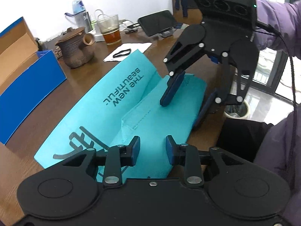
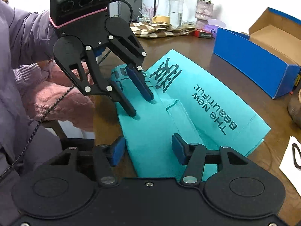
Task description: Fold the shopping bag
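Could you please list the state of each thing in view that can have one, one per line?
Shopping bag: flat on the table, near edge folded over.
Left gripper: open, both fingertips on the fold.
Right gripper: open, straddling the bag's folded edge.
Cardboard box: lid open.
Glass cup: upright, part full of brown drink.
Teapot: upright, lid on.
Phone: screen dark.

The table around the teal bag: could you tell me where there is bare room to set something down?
Bare wood lies between the teal bag and the blue box, widening toward the near corner of the table. The far edge is crowded: clay teapot, glass of tea, water bottle, tablet and a white paper.
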Available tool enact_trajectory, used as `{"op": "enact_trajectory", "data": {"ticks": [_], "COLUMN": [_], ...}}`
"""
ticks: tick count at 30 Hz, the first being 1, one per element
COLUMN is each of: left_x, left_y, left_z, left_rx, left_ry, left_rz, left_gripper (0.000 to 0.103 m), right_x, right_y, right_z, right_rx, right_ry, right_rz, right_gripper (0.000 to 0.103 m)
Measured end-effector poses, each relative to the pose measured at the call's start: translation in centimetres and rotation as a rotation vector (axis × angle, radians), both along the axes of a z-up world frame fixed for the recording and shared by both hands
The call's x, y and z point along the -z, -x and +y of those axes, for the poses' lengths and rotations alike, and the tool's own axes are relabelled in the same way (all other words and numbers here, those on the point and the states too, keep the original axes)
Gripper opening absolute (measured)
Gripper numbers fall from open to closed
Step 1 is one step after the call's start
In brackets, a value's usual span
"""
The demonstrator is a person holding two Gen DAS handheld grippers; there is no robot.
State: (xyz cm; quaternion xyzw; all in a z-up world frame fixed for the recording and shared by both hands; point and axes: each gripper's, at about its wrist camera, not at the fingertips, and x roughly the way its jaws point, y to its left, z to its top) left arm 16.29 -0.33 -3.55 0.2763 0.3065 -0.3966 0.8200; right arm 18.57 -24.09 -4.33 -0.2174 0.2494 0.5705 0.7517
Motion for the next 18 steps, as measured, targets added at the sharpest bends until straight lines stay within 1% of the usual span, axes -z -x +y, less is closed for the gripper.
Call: {"op": "enact_trajectory", "data": {"ticks": [3,5,6,8,9,11,13,15,16,17,18], "left_x": [0.4,0.3,0.1,-0.1,0.0,0.9,2.5,3.7,4.2,4.7,5.4], "left_y": [1.8,2.8,3.7,5.6,6.9,8.5,9.5,9.9,10.0,10.1,10.3], "left_z": [0.4,0.6,0.7,0.7,0.6,0.3,-0.3,-0.6,-0.8,-0.9,-1.2], "left_rx": [-0.015,-0.019,-0.004,0.037,0.068,0.101,0.121,0.136,0.139,0.143,0.153], "left_ry": [0.013,-0.001,-0.021,-0.067,-0.097,-0.174,-0.282,-0.359,-0.383,-0.418,-0.472], "left_rz": [-0.061,-0.097,-0.124,-0.194,-0.245,-0.333,-0.417,-0.464,-0.475,-0.501,-0.546], "left_gripper": [0.036,0.051,0.056,0.073,0.075,0.076,0.076,0.073,0.073,0.073,0.073], "right_x": [0.0,0.1,0.1,0.1,0.0,0.0,0.0,0.0,0.0,0.0,0.0], "right_y": [1.6,1.9,2.2,2.7,3.0,3.4,3.6,4.2,4.5,4.6,4.9], "right_z": [0.1,1.1,1.2,1.6,1.7,1.8,2.0,2.1,2.1,2.2,2.3], "right_rx": [-0.020,-0.027,-0.030,-0.033,-0.035,-0.038,-0.040,-0.055,-0.063,-0.067,-0.074], "right_ry": [0.003,0.003,0.008,0.022,0.028,0.031,0.032,0.041,0.046,0.050,0.058], "right_rz": [0.001,0.000,-0.009,-0.028,-0.033,-0.039,-0.045,-0.058,-0.066,-0.070,-0.078], "right_gripper": [0.053,0.053,0.053,0.053,0.053,0.053,0.053,0.053,0.053,0.053,0.053]}}
